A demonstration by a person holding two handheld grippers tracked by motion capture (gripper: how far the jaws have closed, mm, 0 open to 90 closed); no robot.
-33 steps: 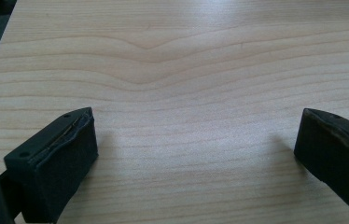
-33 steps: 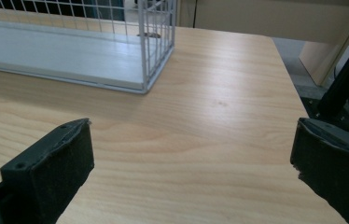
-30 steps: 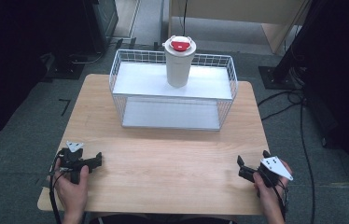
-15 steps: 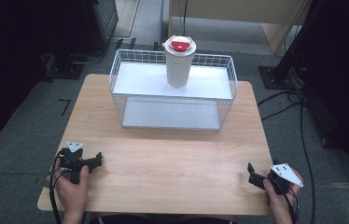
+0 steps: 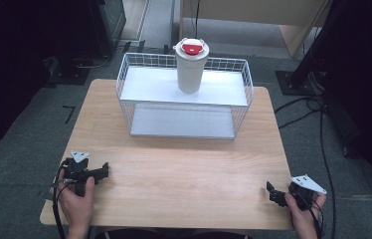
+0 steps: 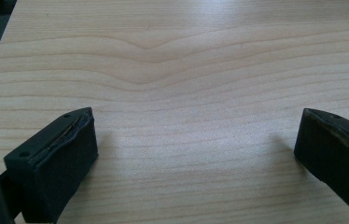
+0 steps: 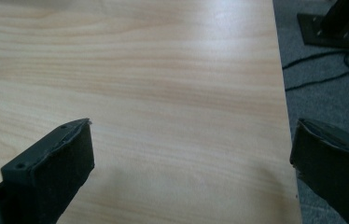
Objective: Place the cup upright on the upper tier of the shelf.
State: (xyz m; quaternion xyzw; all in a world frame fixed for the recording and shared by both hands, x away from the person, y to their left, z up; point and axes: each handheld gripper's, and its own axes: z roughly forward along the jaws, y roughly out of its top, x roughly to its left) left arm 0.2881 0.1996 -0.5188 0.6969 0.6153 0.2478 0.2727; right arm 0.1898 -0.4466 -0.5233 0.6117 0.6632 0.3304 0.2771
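Note:
A white cup with a red-centred lid (image 5: 190, 64) stands upright on the top shelf of a white wire basket rack (image 5: 124, 84) at the far side of the wooden table (image 5: 184, 164). My left gripper (image 5: 105, 171) rests low over the near left of the table, held in a hand, its jaws wide apart with bare wood between them; it shows as the left gripper (image 6: 193, 140) in its own view. My right gripper (image 5: 270, 191) sits at the near right corner, open, shown as the right gripper (image 7: 191, 154) over the table's right edge.
The rack's lower shelf (image 5: 181, 122) holds nothing. Grey carpet (image 5: 333, 164) surrounds the table, with black cables (image 5: 308, 107) and a stand base (image 5: 293, 82) to the right. Dark equipment (image 5: 89, 30) stands at the back left.
My right gripper has moved toward the near right corner of the table. The left gripper and the cup have stayed put.

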